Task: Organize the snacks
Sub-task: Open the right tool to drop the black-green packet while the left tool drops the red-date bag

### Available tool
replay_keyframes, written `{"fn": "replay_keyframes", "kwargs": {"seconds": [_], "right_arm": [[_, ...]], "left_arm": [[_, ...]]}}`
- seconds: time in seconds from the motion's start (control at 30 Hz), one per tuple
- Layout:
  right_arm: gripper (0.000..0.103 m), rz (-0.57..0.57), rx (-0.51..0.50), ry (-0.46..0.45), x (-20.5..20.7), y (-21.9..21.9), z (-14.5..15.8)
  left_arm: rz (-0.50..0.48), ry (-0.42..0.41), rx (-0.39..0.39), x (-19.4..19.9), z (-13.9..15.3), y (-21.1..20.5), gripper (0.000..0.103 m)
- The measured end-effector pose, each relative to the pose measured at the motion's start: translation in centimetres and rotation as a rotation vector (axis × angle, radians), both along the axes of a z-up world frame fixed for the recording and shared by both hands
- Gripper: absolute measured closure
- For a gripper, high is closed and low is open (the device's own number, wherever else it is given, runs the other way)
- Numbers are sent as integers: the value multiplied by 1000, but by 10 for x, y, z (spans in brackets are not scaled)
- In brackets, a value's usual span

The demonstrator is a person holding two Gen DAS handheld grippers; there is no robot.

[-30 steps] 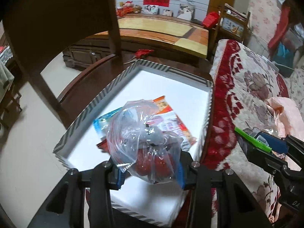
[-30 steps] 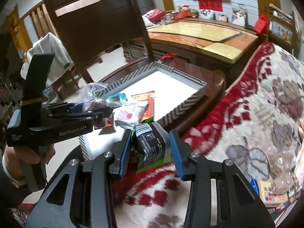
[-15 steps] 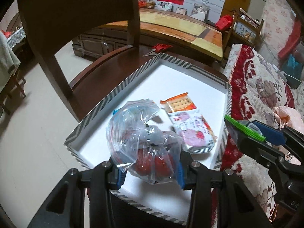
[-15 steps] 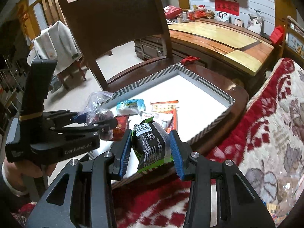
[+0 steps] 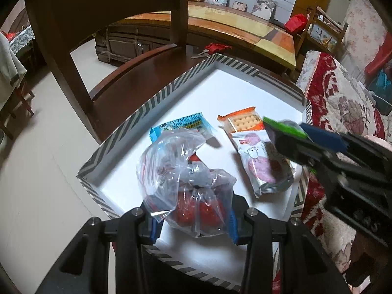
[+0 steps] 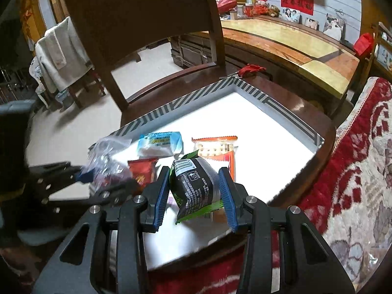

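My left gripper (image 5: 192, 216) is shut on a clear plastic bag of red snacks (image 5: 188, 183), held over the near end of a white striped-rim tray (image 5: 147, 109). My right gripper (image 6: 194, 196) is shut on a black and green snack packet (image 6: 196, 186), above the tray's near right side; it also shows in the left wrist view (image 5: 294, 134). In the tray lie a blue packet (image 5: 182, 125), an orange cracker packet (image 5: 242, 121), a pink and white packet (image 5: 262, 164) and a red packet (image 6: 144, 170).
The tray (image 6: 276, 107) sits on a dark wooden chair seat (image 5: 137, 78) with a tall backrest (image 6: 137, 17). A red floral sofa cover (image 6: 355, 171) lies to the right. A long wooden table (image 6: 289, 41) stands behind.
Both grippers have moved forward over the tray with their snacks. The right gripper has moved left, over the pink and white packet. The blue packet has come into the left wrist view.
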State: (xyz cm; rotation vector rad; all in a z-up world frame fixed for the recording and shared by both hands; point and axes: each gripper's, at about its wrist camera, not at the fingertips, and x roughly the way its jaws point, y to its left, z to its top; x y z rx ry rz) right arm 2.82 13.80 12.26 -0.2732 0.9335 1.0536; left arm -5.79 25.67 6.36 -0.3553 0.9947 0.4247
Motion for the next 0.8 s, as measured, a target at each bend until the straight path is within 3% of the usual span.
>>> {"fn": "replay_keyframes", "kwargs": {"seconds": [0.4, 0.53, 0.6, 0.7, 0.8], "right_arm": [[62, 28, -16, 8, -1, 36, -15], [53, 36, 13, 32, -4, 35, -13], [52, 43, 23, 30, -6, 33, -10], [53, 45, 38, 37, -9, 28, -4], [53, 32, 61, 34, -10, 19, 1]], "left_arm": [[12, 4, 5, 1, -3, 0, 59], [28, 12, -5, 1, -5, 3, 58], [34, 17, -5, 0, -6, 3, 57], [41, 23, -2, -1, -5, 2, 52], [49, 9, 10, -4, -1, 1, 40]]}}
